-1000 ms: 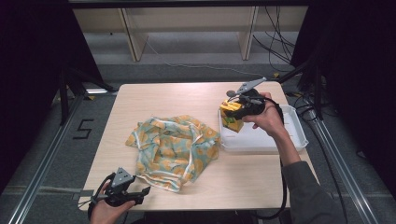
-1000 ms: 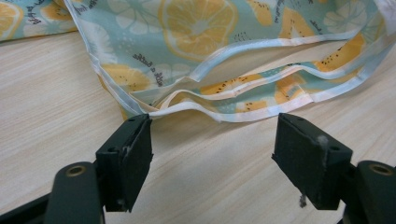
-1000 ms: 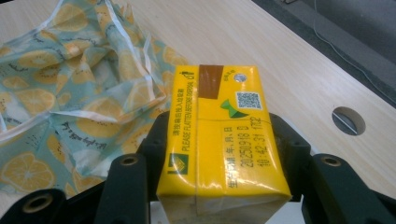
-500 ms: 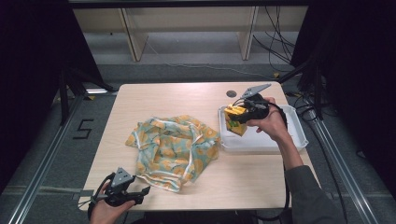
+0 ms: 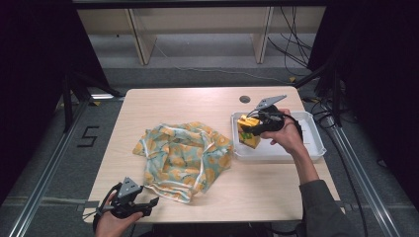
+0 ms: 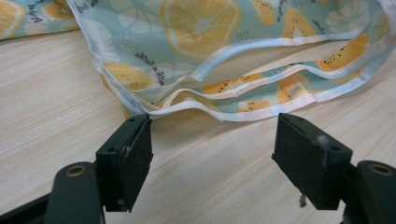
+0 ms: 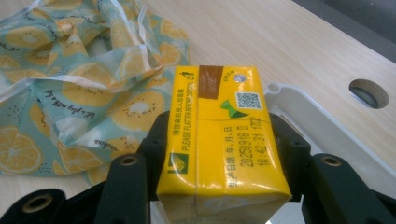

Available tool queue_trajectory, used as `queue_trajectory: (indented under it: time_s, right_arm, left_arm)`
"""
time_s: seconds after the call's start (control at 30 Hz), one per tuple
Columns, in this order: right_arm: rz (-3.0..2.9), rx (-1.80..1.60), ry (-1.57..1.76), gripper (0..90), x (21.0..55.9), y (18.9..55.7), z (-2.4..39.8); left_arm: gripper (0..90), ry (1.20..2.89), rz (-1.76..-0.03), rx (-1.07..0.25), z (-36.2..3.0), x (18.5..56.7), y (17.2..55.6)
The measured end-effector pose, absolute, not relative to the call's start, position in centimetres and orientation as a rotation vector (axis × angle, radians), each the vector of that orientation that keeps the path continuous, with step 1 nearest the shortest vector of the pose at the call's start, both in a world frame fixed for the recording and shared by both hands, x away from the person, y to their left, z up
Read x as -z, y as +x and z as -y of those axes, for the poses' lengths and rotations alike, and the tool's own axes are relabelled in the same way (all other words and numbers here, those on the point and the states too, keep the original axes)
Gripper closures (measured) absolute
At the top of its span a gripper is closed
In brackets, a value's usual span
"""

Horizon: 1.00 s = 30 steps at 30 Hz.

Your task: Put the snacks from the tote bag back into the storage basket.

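over the white tray [image 5: 316, 148] at the table's [image 5: 197, 103] right side, the right gripper [image 5: 250, 129] grasps a yellow drink carton [image 5: 248, 132], its jaws clamped on the carton's two sides. from the high view the gripper and the hand [image 5: 286, 136] cover much of the carton, and whether its base touches the tray floor cannot be told. in the right gripper view the carton [image 7: 223, 144] runs off the bottom edge, and the black jaws hide its side faces. its top panel reads "please flatten before disposal", with a line of chinese characters beside it, a date stamp "20250918 d" over "10:42:31 1722", a small qr code [image 7: 244, 99] and a brown strip; the smaller print is too blurred to read.

the lemon-print cloth bag [image 5: 183, 158] lies crumpled on the table left of the tray, its folds hiding its inside. in the left gripper view the bag's [image 6: 224, 51] upper part is cut off; cursive words on the fabric look like "a bottle", though the rest is unclear. the left gripper [image 6: 212, 151] rests at the table's near edge with its jaws released and wide, just short of the bag's hem.
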State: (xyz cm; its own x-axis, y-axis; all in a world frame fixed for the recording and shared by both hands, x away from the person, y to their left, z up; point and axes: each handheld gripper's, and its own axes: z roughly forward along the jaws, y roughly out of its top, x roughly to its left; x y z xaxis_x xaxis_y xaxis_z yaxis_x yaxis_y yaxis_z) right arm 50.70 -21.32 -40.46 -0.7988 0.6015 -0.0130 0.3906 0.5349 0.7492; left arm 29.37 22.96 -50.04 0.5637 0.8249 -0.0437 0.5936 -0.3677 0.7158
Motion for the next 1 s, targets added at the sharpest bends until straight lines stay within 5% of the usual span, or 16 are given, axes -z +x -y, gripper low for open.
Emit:
queue_trajectory:
  time_s: [1.0]
  right_arm:
    - [-2.560,-1.128,0.820,51.5,43.6,50.9,21.6]
  left_arm:
    - [27.5,2.092,-1.141,-0.417,-22.8,50.1,29.3]
